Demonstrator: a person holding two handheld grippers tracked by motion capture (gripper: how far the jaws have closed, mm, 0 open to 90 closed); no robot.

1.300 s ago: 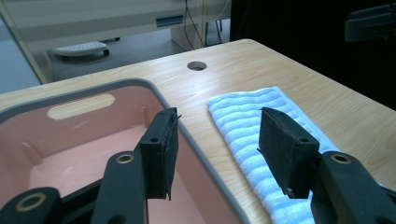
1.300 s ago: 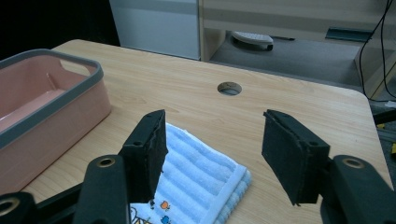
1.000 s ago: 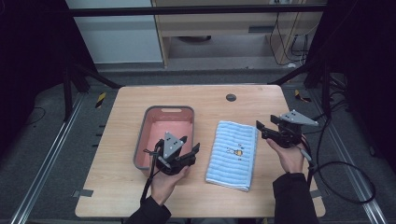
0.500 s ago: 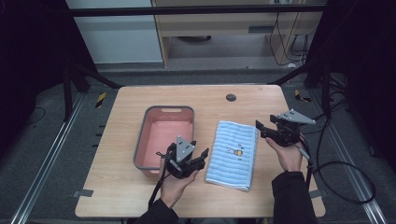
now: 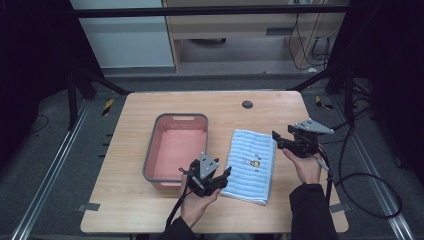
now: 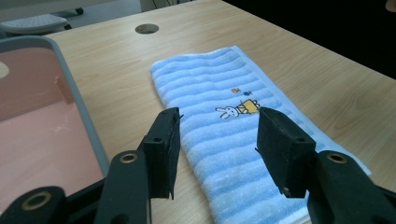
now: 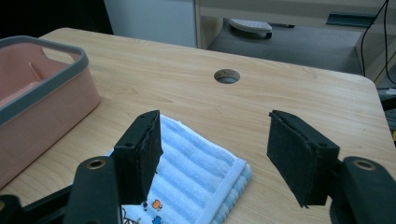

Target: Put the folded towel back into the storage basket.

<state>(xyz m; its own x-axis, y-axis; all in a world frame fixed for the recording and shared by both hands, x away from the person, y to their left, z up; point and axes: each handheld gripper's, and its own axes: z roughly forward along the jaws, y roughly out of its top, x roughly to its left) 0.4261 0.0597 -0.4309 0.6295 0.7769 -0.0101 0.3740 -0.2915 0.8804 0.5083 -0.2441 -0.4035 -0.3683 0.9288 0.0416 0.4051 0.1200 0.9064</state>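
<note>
The folded blue striped towel point(image 5: 250, 165) lies flat on the table point(image 5: 150, 110), just right of the pink basin point(image 5: 177, 147), its long axis running near to far with a slight lean, the near end to the right. The left gripper point(image 5: 226, 175) sits at its near left corner and the right gripper point(image 5: 276, 137) at its far right corner, likely so that each can pinch an opposite end. Both stand wide, holding nothing; the left jaws have just been closing a little, the towel below them.
</note>
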